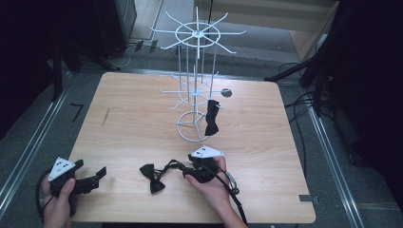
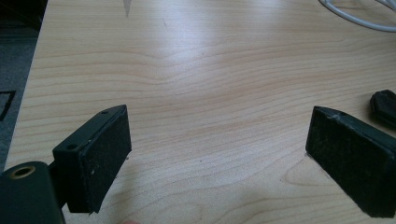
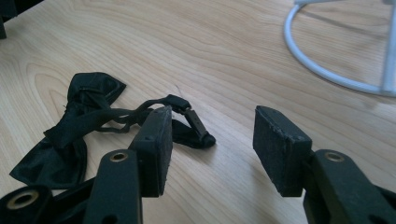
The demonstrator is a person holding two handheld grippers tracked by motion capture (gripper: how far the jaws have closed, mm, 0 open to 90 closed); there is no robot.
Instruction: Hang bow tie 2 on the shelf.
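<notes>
Looking along your right gripper (image 3: 210, 140), its jaws stand apart beside the bow tie's (image 3: 70, 135) strap (image 3: 187, 114); your hand hides this from above. Your left gripper (image 2: 215, 154) gapes over bare table (image 2: 210, 70).

bow tie (image 1: 152, 177): black | rack (image 1: 195, 85): white | table (image 1: 133, 118): light woodgrain

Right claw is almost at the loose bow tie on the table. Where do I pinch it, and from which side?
Probably pinch the bow tie by its strap, which humps up off the table just beyond the open right claw. Come down from above, straddling it; the flat wings give little to pinch.
</notes>
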